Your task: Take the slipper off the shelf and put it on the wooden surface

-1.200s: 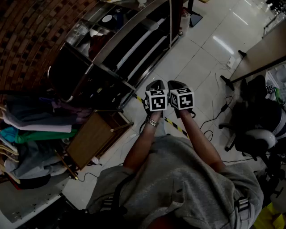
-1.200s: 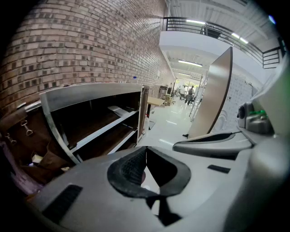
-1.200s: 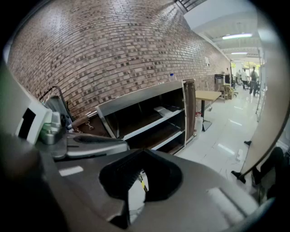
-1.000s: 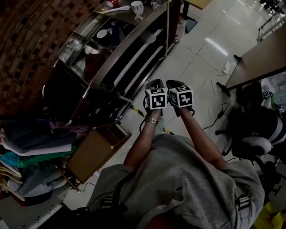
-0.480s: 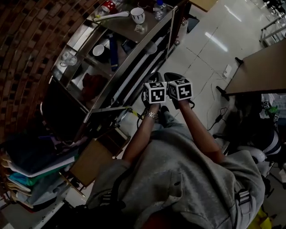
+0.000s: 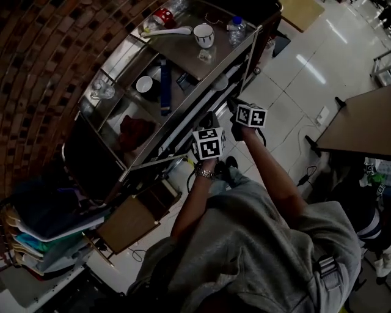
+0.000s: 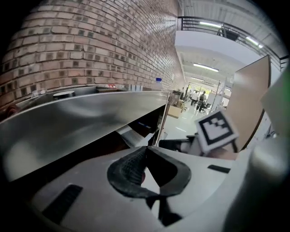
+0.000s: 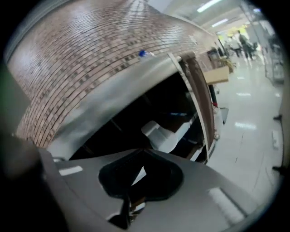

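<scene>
A metal shelf unit (image 6: 183,92) stands in front of a brick wall. On its low tier lies a white slipper (image 8: 164,132), also seen in the left gripper view (image 7: 131,136) and as a pale shape in the head view (image 6: 183,115). My left gripper (image 7: 145,148) is shut and holds nothing; it hangs just before the shelf's front edge (image 6: 211,121). My right gripper (image 8: 144,150) is shut and empty too, a little further forward (image 6: 236,105), and looks into the dark low tier. The wooden surface (image 6: 125,223) is a small low table at the lower left.
The top tier carries a cup (image 6: 203,35), a bottle (image 6: 237,24) and a red can (image 6: 164,15). On the middle tier are a bowl (image 6: 144,84) and a red cloth (image 6: 134,131). Folded clothes (image 6: 36,223) are stacked at the left. A table (image 6: 360,125) stands at the right.
The head view has swung up onto the shelf. Both grippers have moved from over the floor to the shelf's front, the right one now ahead of the left. Both stay shut.
</scene>
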